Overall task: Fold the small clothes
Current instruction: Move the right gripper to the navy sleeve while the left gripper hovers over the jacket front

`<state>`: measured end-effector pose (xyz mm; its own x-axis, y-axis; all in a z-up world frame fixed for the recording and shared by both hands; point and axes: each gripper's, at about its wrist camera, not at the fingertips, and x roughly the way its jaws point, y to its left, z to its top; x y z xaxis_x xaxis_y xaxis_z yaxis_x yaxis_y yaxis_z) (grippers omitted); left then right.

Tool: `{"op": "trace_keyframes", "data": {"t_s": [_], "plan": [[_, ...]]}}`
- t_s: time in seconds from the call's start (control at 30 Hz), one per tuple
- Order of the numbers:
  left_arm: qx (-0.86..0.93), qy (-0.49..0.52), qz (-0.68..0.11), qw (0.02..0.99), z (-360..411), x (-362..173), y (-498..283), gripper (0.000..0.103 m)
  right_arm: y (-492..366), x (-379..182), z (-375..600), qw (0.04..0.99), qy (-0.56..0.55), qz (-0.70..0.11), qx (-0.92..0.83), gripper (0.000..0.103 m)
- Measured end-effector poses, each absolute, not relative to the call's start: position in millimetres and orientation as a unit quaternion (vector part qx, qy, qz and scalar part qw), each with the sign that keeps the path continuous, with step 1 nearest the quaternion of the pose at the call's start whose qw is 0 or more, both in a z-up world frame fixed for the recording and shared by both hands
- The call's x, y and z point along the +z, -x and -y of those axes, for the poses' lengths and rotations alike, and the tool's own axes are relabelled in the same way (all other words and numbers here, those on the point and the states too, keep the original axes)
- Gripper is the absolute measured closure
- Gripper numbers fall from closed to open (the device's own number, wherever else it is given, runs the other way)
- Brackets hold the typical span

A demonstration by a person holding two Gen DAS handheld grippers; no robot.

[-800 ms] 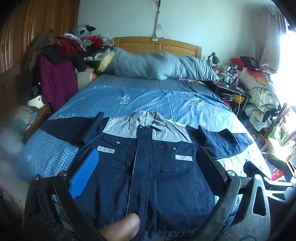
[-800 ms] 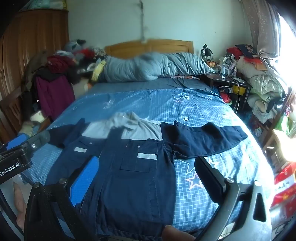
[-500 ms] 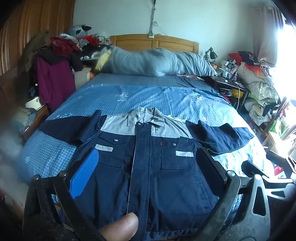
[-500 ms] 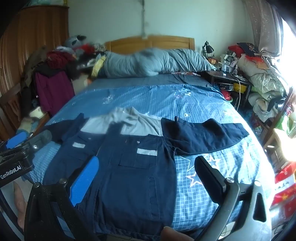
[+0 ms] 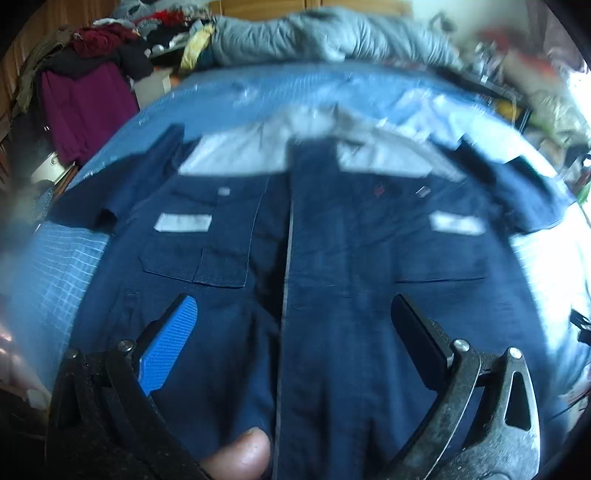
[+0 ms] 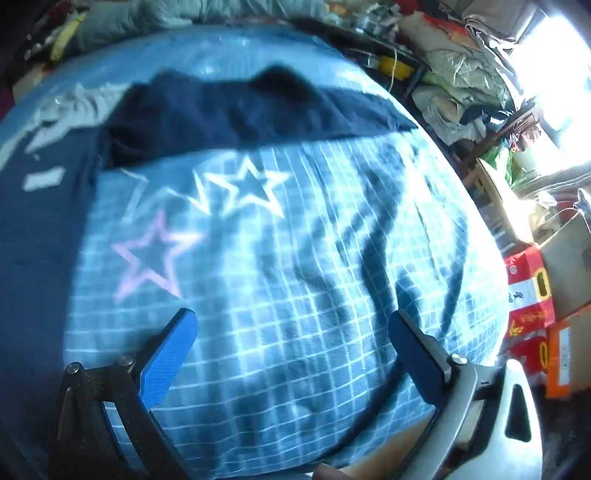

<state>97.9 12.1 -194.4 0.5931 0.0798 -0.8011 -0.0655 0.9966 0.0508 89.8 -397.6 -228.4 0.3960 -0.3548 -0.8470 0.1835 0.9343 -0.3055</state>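
Observation:
A navy short-sleeved work shirt (image 5: 332, 266) with a grey yoke and collar lies flat, front up, on the blue checked bedspread (image 5: 66, 266). My left gripper (image 5: 293, 314) is open and empty, low over the shirt's lower front, straddling the button placket. My right gripper (image 6: 291, 332) is open and empty, low over the bare bedspread (image 6: 295, 277) to the right of the shirt. The shirt's right sleeve (image 6: 251, 110) stretches across the top of the right wrist view, and its body (image 6: 33, 240) runs down the left edge.
A grey duvet roll (image 5: 332, 33) lies at the head of the bed. Piled clothes (image 5: 85, 74) stand to the left. Bags and red boxes (image 6: 528, 295) crowd the floor on the right by the window.
Both grippers have dropped forward and much closer to the bed. The left one now hovers over the shirt's front, the right one over the bedspread beside the shirt. Both views are motion-blurred.

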Motion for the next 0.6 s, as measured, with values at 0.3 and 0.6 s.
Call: {"op": "trace_keyframes", "data": {"t_s": [0.3, 0.6], "plan": [[0.044, -0.009, -0.473, 0.88, -12, -240, -114, 0.0, -49, -249, 441, 0.872, -0.011, -0.484, -0.08, 0.0], [0.022, 0.035, -0.48, 0.876, -20, -245, -120, 0.0, -83, -159, 492, 0.903, -0.08, -0.42, -0.037, 0.001]]}}
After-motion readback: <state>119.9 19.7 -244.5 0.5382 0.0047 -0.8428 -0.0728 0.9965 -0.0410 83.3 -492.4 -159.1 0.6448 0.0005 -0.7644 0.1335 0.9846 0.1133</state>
